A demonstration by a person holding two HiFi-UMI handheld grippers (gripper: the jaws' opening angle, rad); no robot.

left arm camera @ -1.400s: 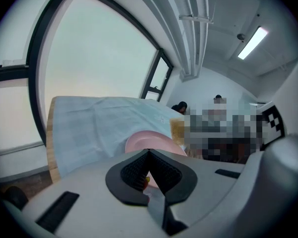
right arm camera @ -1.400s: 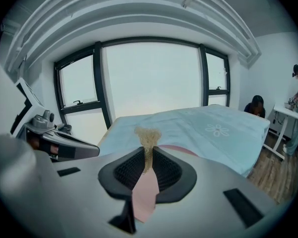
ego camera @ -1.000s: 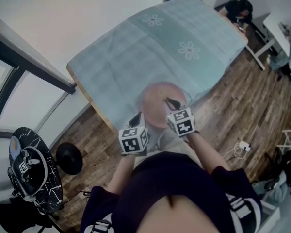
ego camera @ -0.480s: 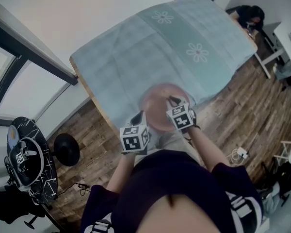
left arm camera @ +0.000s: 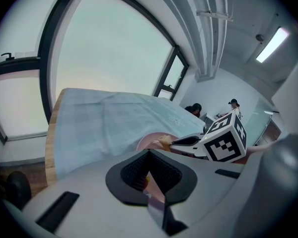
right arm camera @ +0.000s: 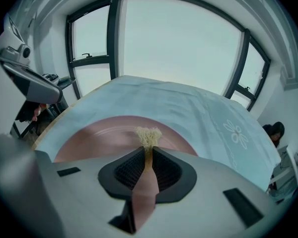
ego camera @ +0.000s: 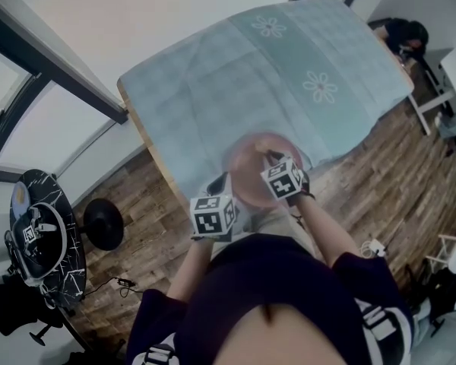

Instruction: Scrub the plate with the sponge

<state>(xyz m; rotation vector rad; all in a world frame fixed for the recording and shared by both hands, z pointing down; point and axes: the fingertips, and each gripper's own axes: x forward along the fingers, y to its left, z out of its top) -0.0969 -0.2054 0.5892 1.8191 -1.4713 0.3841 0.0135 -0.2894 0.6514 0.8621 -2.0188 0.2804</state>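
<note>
Right gripper (right arm camera: 148, 151) fingers pinch sponge (right arm camera: 148, 134), mostly hidden; left gripper (left arm camera: 149, 157) fingers clamp plate (right arm camera: 97, 133) rim.

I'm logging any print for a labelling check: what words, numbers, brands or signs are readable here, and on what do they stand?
No readable words, numbers or brands anywhere.
Left marker cube: black-and-white square patterns only, no letters.
Right marker cube: the same kind of pattern, no letters.
Tablecloth: flower motifs, no text.
Black round object by the window: white marks, too blurred to read.
</note>
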